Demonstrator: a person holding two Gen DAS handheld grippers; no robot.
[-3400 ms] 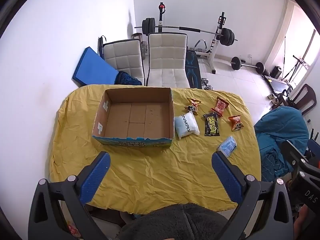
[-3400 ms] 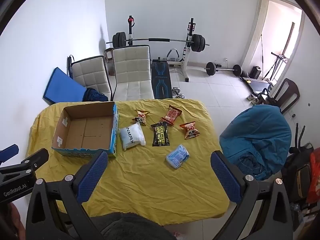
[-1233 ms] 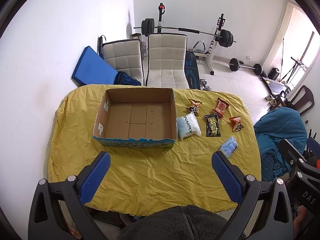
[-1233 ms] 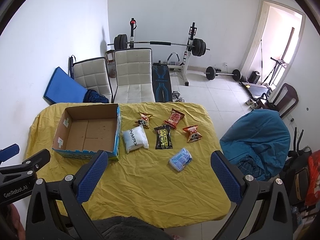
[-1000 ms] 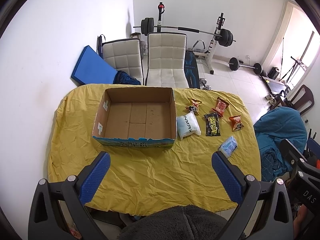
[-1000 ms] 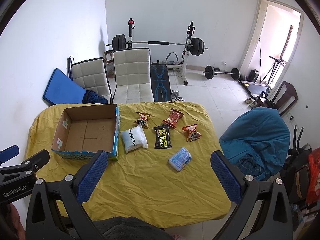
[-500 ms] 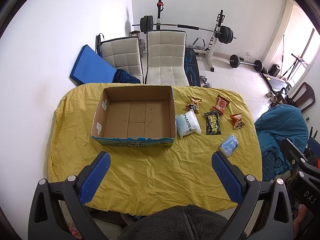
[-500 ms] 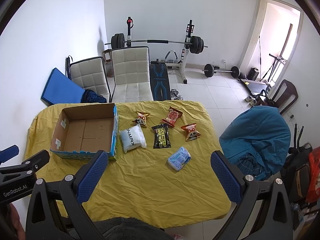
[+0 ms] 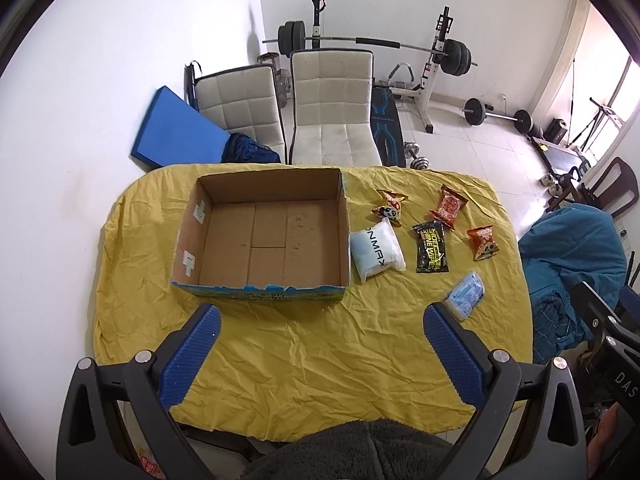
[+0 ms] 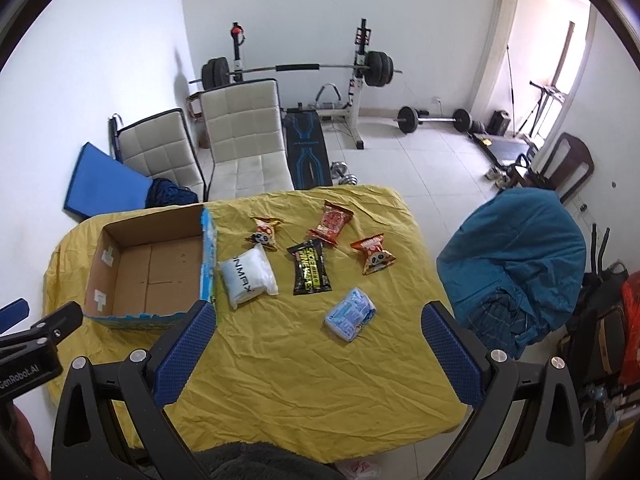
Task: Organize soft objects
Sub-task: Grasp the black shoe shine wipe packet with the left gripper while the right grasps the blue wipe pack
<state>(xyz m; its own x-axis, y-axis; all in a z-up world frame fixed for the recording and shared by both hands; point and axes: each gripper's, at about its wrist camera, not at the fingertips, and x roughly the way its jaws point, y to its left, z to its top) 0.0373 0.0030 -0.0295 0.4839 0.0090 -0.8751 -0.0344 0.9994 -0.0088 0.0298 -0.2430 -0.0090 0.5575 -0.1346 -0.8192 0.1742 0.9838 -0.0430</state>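
both tongs spread wide, holding nothing, hovering above the yellow-clothed worktop (image 9: 280, 340) | empty open cardboard box (image 9: 264, 240) sits left, probably the drop spot | six soft packets like the white pouch (image 10: 248, 276) lie beside it, unsorted

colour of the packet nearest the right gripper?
Light blue packet with white print; clearest in the right wrist view.

Bare yellow tablecloth (image 9: 304, 344) lies open at 6 o'clock; the cardboard box (image 9: 264, 236) walls block 10 o'clock, packets cluster at 1 o'clock.
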